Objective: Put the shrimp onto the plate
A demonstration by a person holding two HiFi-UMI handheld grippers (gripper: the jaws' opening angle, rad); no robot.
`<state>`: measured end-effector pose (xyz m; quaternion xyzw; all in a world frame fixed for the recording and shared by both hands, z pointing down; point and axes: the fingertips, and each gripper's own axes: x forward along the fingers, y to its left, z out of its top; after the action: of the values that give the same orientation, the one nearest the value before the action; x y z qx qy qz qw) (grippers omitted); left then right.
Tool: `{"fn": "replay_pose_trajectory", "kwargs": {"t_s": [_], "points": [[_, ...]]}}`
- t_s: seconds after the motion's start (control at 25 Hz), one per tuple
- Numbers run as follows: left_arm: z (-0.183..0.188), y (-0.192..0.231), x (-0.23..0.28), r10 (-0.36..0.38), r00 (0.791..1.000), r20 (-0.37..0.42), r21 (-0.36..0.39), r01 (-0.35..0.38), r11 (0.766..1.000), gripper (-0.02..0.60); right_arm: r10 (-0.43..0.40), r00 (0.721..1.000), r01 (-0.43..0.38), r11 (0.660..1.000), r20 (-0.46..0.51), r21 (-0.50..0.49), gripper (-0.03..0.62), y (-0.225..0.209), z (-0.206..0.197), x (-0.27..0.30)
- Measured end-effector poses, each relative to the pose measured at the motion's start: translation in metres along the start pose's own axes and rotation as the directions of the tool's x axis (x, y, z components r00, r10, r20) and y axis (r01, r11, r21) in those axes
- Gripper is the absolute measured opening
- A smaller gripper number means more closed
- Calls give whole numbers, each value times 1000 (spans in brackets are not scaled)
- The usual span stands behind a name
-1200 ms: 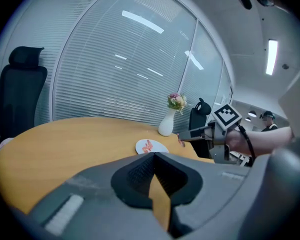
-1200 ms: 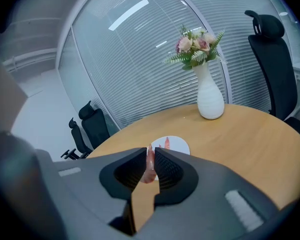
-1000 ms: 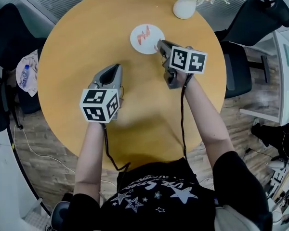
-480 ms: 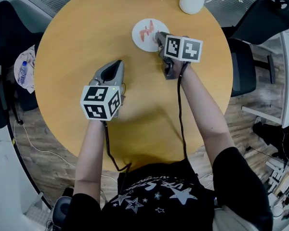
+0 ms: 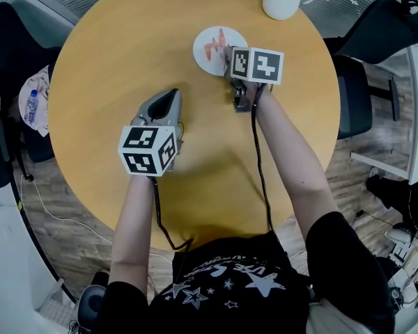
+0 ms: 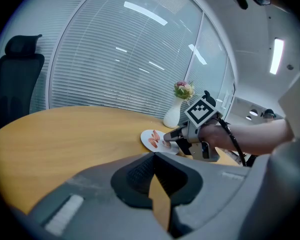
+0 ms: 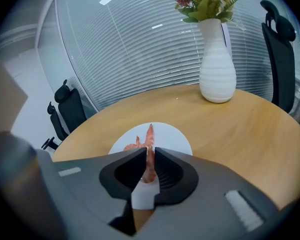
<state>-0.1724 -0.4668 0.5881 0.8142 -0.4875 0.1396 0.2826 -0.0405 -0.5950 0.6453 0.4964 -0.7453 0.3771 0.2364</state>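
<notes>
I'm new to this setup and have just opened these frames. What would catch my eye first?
The right gripper pinches a pink shrimp in its fingers at the white plate on the round wooden table. A second shrimp lies on that plate. Behind, a white vase of flowers stands near the table's far edge.
</notes>
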Motion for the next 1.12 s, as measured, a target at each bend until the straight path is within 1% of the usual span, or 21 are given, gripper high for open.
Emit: {"fn": "replay_pose_trajectory", "kwargs": {"t_s": [0.24,0.44,0.68,0.8,0.88,1.0,1.12], "points": [[-2,2,0,-3,1000,-4,-11,3,1000,2,-31,999,31,1000,-26,0,53,-4,-5,5],[-5,0,0,-11,1000,-13,-15,10,1000,1,-41,999,41,999,-24,13,54,-5,-6,6],[-5,-2,-1,-21,1000,-16,-14,21,1000,2,-23,999,23,999,-27,35,57,-4,-6,7],[-6,-3,-1,-25,999,-20,-17,25,1000,2,3,999,-1,999,-34,46,87,0,-5,7],[-7,-4,-2,-27,999,-22,-20,26,999,0,5,999,-3,999,-35,41,101,1,-4,7],[-8,-5,-6,-23,999,-26,-20,22,1000,2,-5,1000,6,999,-22,43,103,-1,-1,2],[-7,-6,-13,-10,1000,-27,-17,10,1000,2,6,1000,-5,998,-13,61,103,0,0,-6]]}}
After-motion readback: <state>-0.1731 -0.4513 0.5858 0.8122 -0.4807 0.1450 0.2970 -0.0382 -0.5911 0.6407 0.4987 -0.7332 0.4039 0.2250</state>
